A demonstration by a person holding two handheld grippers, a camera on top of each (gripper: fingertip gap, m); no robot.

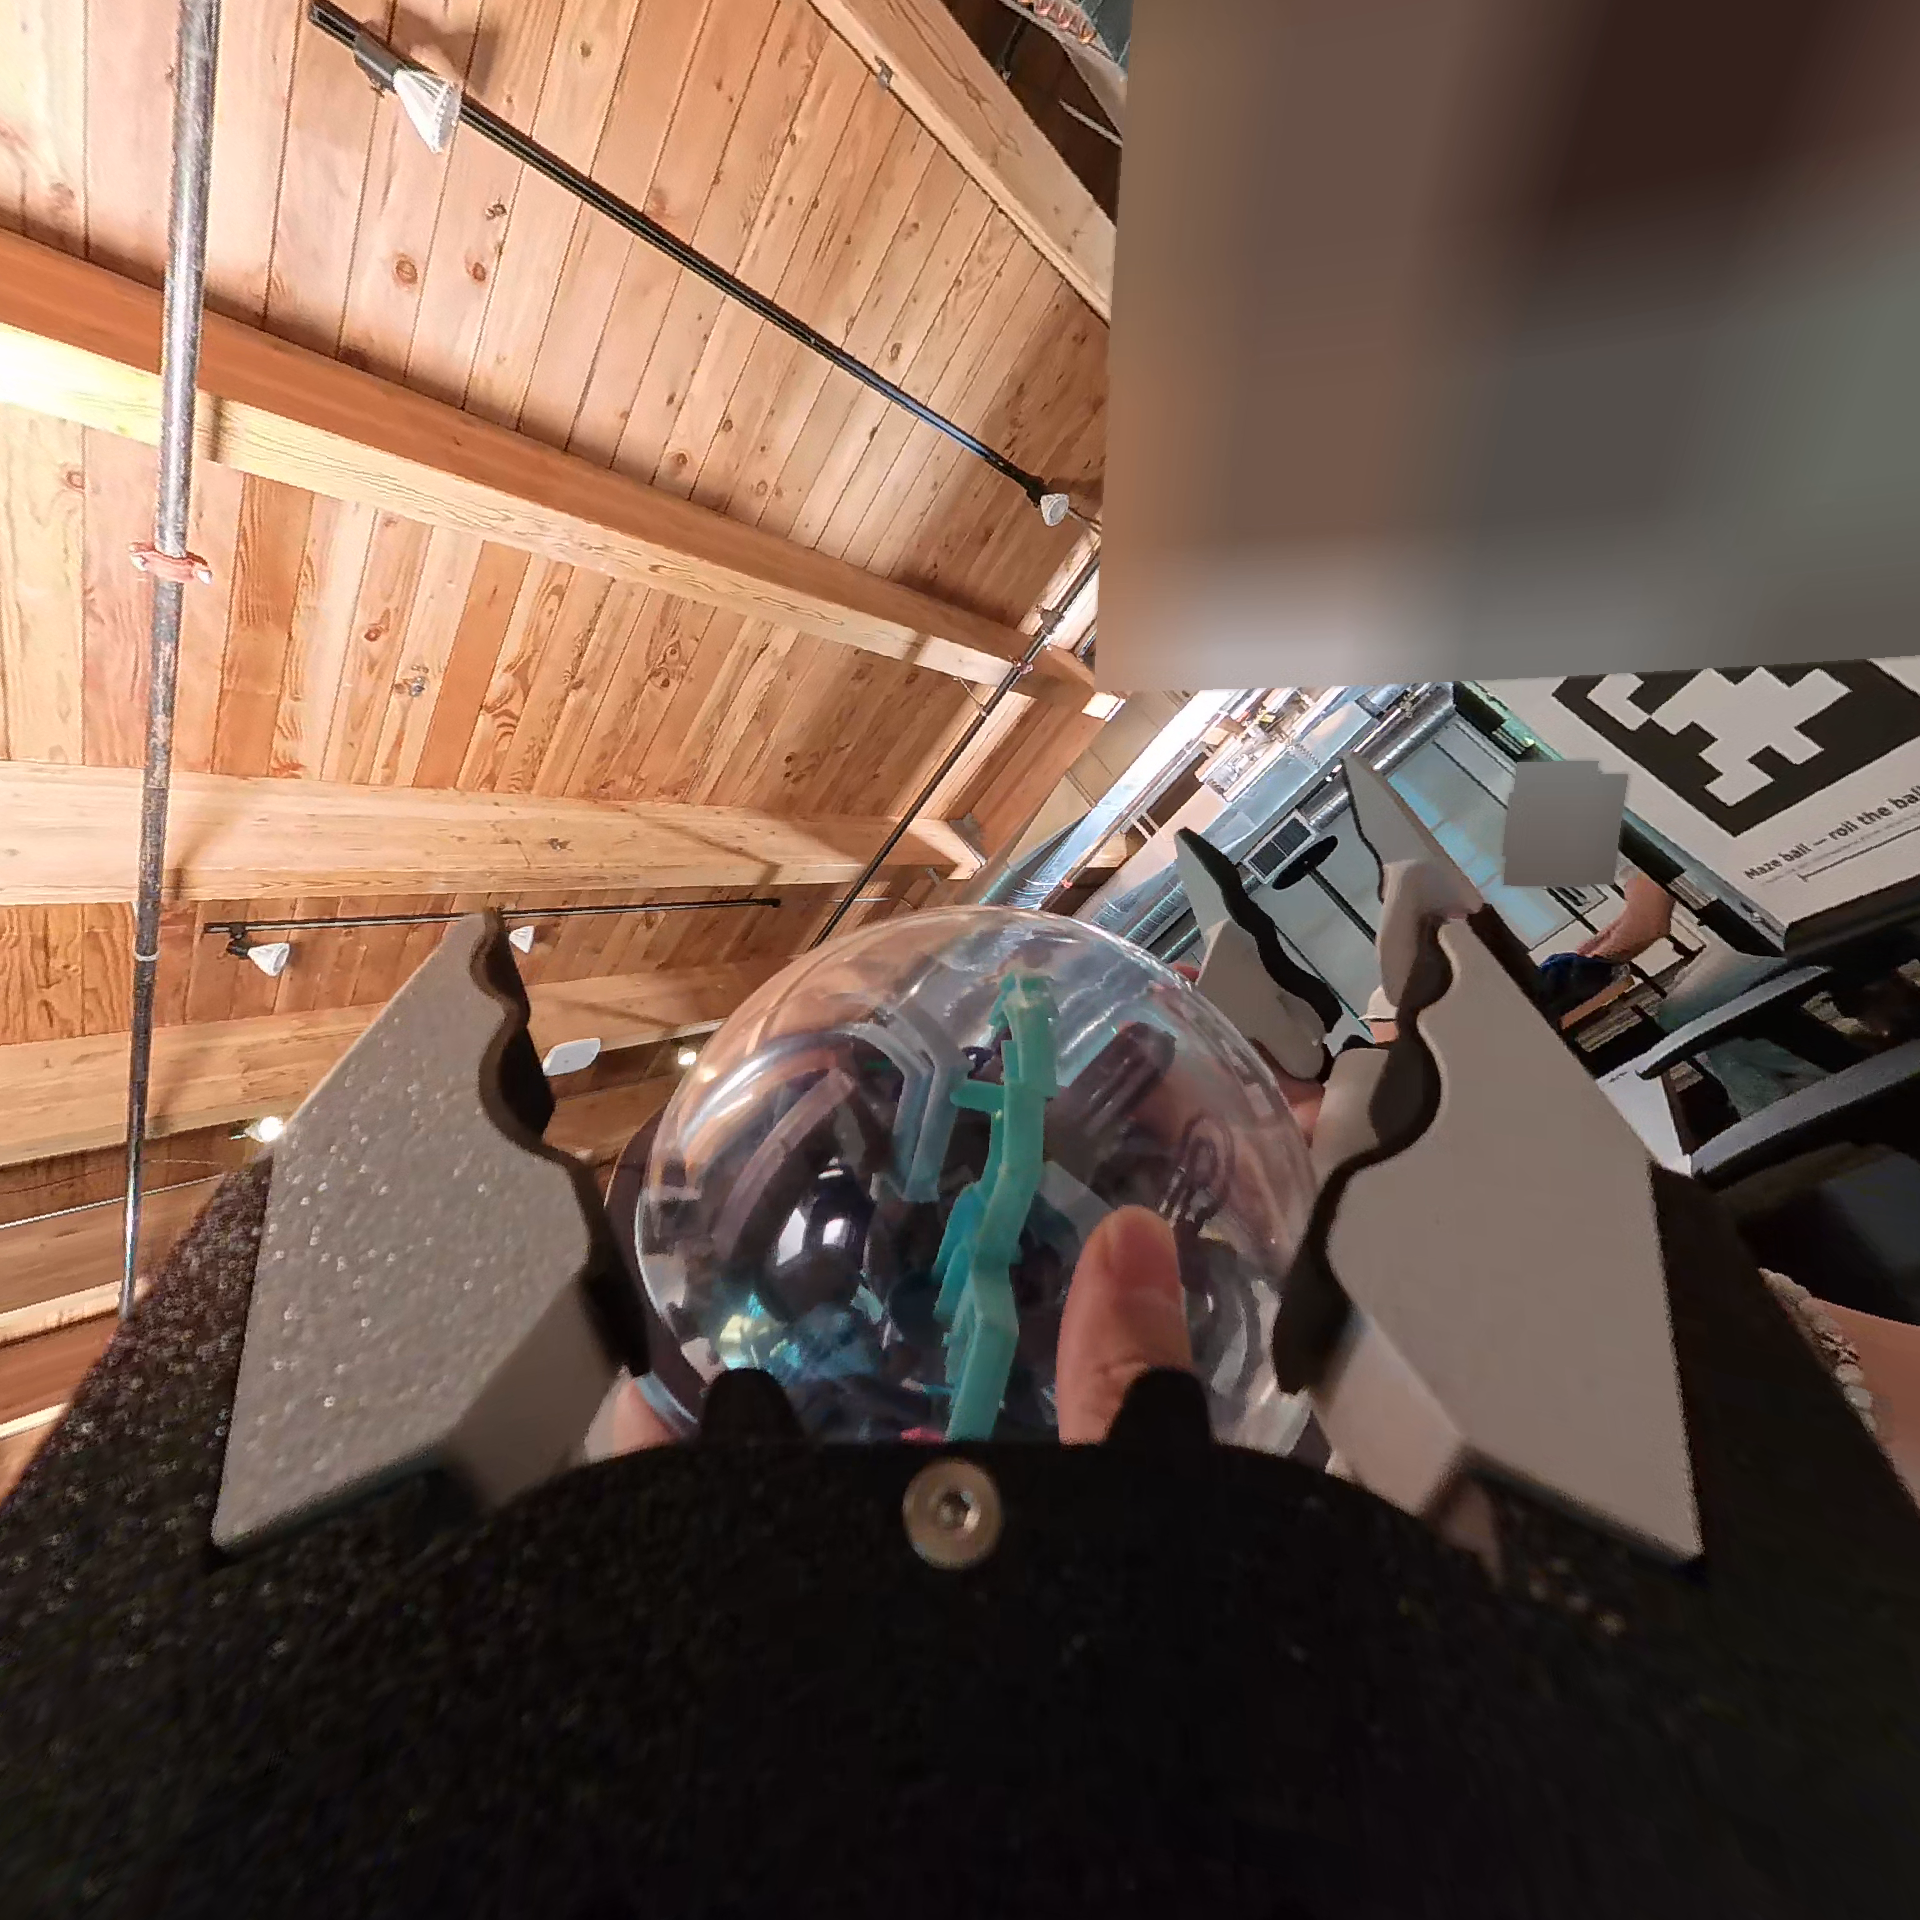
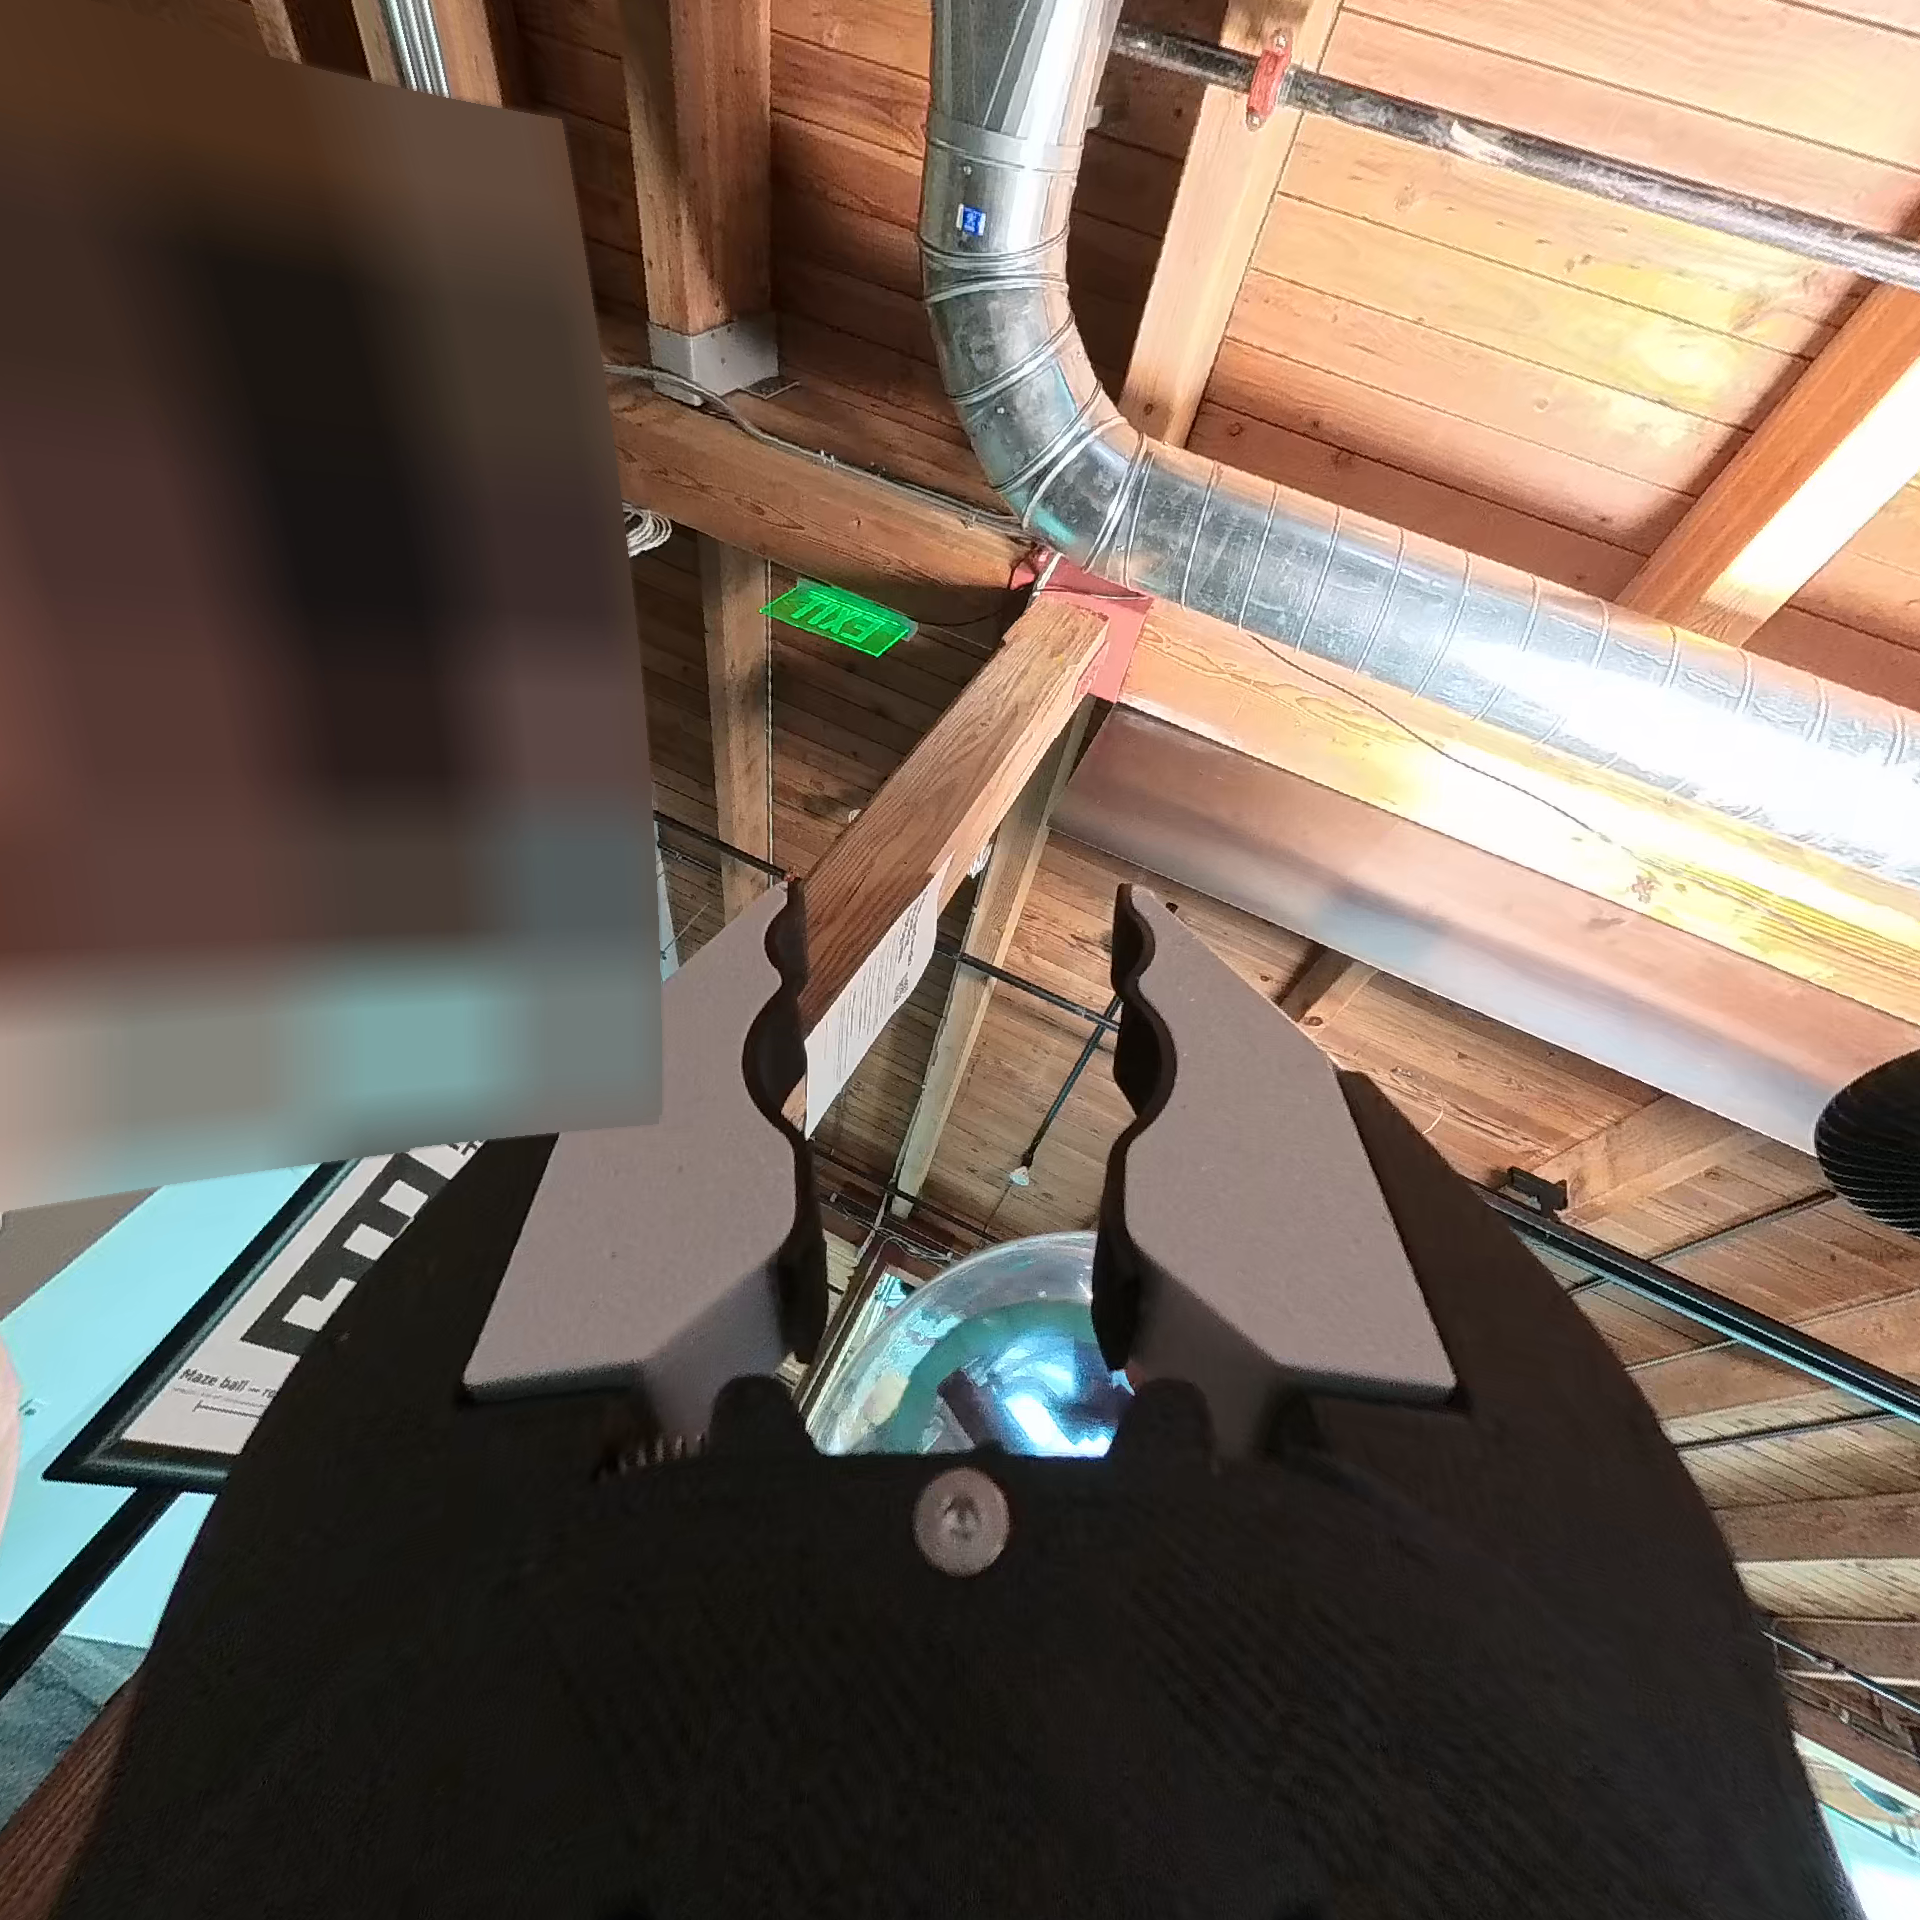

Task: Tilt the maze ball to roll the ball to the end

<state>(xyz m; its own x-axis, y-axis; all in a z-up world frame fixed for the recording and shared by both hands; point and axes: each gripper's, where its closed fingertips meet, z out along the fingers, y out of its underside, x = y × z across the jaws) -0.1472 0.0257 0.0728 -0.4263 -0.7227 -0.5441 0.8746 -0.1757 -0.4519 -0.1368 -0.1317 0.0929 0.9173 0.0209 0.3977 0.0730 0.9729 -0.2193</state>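
Note:
The maze ball (image 1: pixel 883 1091) is a clear sphere with a teal track (image 1: pixel 997 1174) and dark tracks inside. A dark shiny round bit (image 1: pixel 810 1236) sits low inside it. My left gripper (image 1: pixel 971 925) points up at the ceiling, with its fingers closed against both sides of the sphere. A person's fingertip (image 1: pixel 1127 1299) shows at the sphere's lower right. My right gripper (image 1: pixel 1278 810) stands just to the right of the sphere, also pointing up. In the right wrist view the right gripper (image 2: pixel 961 899) is partly open with nothing between its tips. The sphere (image 2: pixel 966 1340) shows low between its finger bases.
Overhead is a wooden plank ceiling with beams, track lights (image 1: pixel 426 99) and a metal duct (image 2: pixel 1299 582). A framed sign with a black-and-white marker (image 1: pixel 1766 769) and an office chair (image 1: pixel 1756 1039) are at the right. A green lit sign (image 2: pixel 836 618) hangs from a beam.

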